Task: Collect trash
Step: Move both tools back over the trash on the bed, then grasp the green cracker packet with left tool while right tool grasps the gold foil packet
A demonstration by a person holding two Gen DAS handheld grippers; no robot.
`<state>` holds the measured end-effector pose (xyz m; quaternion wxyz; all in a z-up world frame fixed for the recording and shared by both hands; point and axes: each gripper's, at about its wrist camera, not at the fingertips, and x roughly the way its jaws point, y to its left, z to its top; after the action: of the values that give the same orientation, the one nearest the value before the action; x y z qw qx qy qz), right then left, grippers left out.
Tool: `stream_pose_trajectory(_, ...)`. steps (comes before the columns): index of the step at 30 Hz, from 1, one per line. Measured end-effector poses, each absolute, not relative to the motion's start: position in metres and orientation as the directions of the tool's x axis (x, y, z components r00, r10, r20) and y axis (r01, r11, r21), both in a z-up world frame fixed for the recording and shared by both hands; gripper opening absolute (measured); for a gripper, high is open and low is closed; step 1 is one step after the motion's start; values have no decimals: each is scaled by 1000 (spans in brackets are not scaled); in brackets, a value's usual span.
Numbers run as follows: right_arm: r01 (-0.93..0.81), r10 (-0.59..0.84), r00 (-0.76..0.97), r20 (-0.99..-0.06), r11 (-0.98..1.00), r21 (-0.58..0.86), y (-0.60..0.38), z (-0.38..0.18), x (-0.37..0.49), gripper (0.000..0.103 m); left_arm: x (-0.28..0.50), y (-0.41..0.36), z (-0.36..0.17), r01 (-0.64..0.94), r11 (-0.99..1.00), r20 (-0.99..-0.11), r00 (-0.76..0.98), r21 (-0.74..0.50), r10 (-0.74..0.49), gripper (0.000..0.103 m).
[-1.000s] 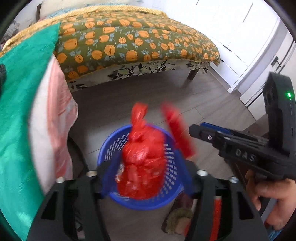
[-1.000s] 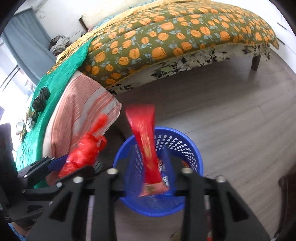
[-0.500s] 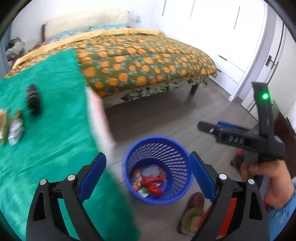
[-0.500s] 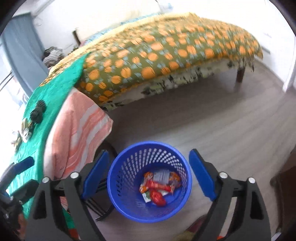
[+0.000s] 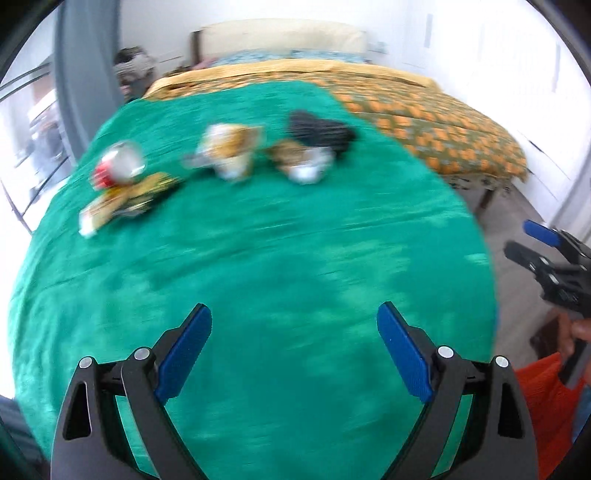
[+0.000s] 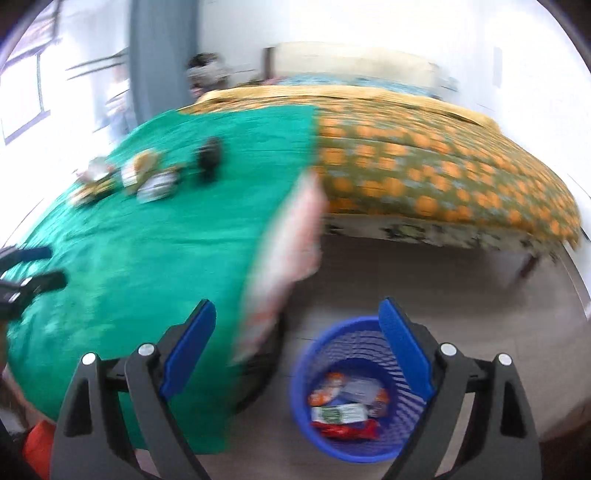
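Here both grippers gape over green cloth edge, beside bin.

White walls; bed in orange-patterned cover; grey wood floor.

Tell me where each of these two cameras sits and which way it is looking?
Left wrist: sits on the left tongs, faces the green cloth with wrappers; the open right tongs and a hand show at the edge.
Right wrist: sits on the open right tongs, faces down toward the blue basket holding trash; the left tongs show at the edge.
Both share the cloth, wrappers and the orange-patterned bed.
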<state>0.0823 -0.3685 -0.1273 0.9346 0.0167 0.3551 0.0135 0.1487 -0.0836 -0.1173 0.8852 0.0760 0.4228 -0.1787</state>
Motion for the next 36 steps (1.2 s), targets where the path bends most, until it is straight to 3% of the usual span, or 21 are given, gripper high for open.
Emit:
stream_pose_trajectory(6,-161,156,705,-692,985,58,-279,-109,113,88,162,-13,-126,303,953,-795,579,0,-184,90)
stream_pose_trajectory(14,-229,192,627,-755,972,57,-221,-130,178,88,199,27,-130,280,958,-797,566,-56,-212,90)
stream_pose_trajectory(16,-227,171,588,-791,973,41,-216,-143,185,92,213,30,-127,274,959,-785,578,-67,-220,90)
stream_pose_trajectory(26,-211,160,608,-777,977,36,-215,-146,184,92,303,4,-127,298,954,-772,602,-20,-204,90)
stream_pose_trajectory(29,-210,160,610,-776,977,37,-215,-147,184,92,315,-2,-134,309,949,-798,557,-55,-228,90)
stream_pose_trajectory(36,-202,159,616,-772,979,40,-218,-146,178,92,302,-10,-127,449,873,-786,461,-193,-411,88)
